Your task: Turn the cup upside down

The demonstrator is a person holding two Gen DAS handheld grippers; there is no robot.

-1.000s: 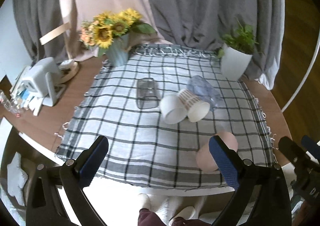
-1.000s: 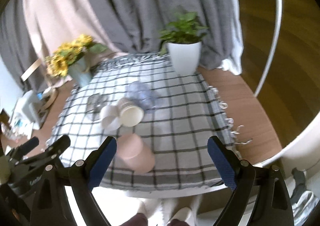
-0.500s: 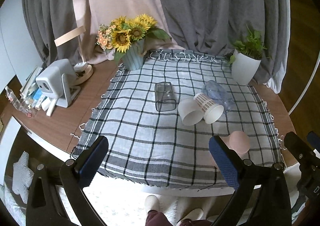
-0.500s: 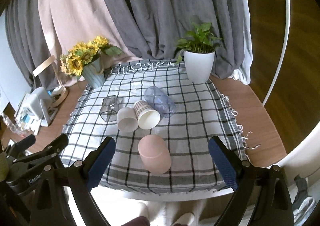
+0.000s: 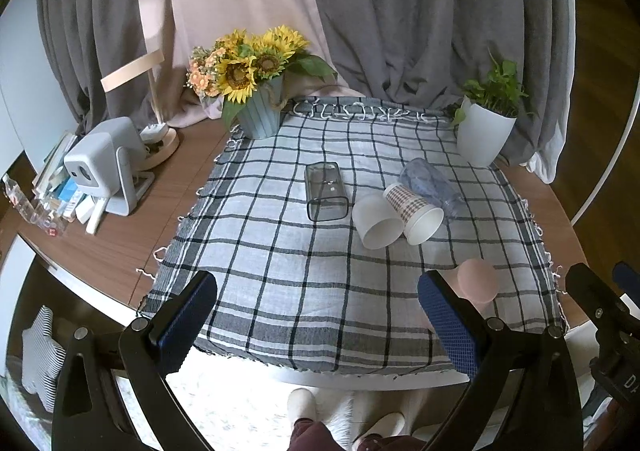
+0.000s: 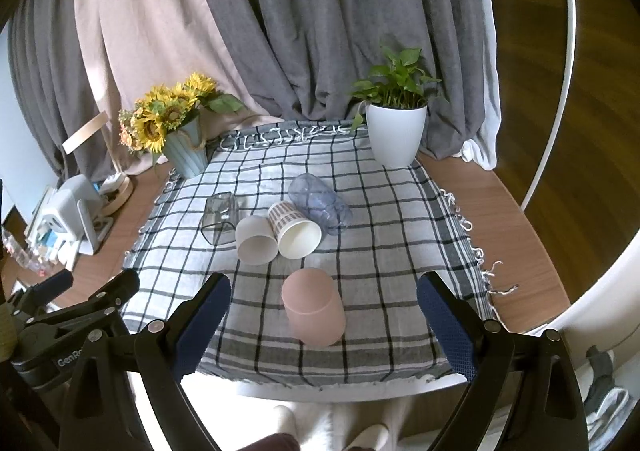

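A pink cup (image 6: 313, 306) stands upside down near the front edge of the checked cloth (image 6: 384, 219); it also shows in the left wrist view (image 5: 477, 281), partly behind a finger. Behind it several cups lie on their sides: a white cup (image 6: 256, 240), a patterned paper cup (image 6: 295, 230), a clear bluish plastic cup (image 6: 320, 205) and a clear square glass (image 6: 220, 217). My left gripper (image 5: 316, 319) is open and empty, held off the table's front edge. My right gripper (image 6: 323, 321) is open and empty, with the pink cup between and beyond its fingers.
A sunflower vase (image 6: 185, 147) stands at the cloth's back left and a white plant pot (image 6: 395, 135) at the back right. A white device and small items (image 5: 104, 167) sit on the wooden table at the left. Curtains hang behind. The person's feet (image 6: 332, 427) show below.
Both grippers have pulled back and risen from the table, so the cloth and cups look farther away. The cups have not moved. Both grippers stay open.
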